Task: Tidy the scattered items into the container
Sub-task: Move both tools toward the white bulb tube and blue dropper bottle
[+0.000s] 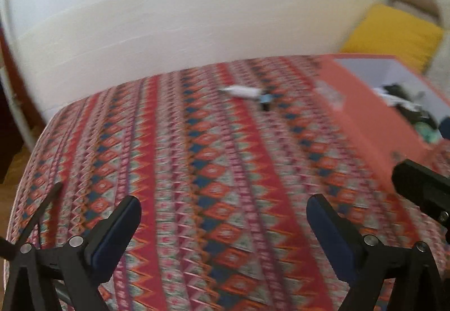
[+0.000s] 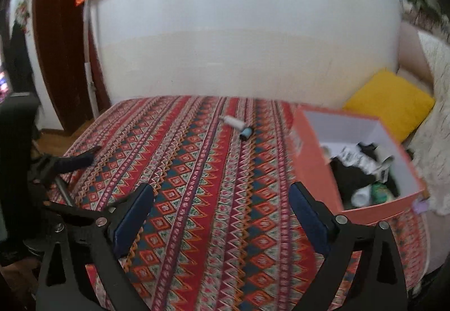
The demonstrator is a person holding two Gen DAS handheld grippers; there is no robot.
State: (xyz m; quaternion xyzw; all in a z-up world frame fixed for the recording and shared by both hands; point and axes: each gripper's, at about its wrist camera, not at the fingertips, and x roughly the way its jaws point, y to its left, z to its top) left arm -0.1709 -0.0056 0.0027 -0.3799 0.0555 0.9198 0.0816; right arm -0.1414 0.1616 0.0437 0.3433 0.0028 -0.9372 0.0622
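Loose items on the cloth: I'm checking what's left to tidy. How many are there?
2: a white tube and a blue-banded spool, touching end to end near the far edge, left of the orange box.

- My box sits on the tablecloth at the right, stuff piled inside.
- Small bottle lies left of it, toward the wall.
- Cushion behind the box.
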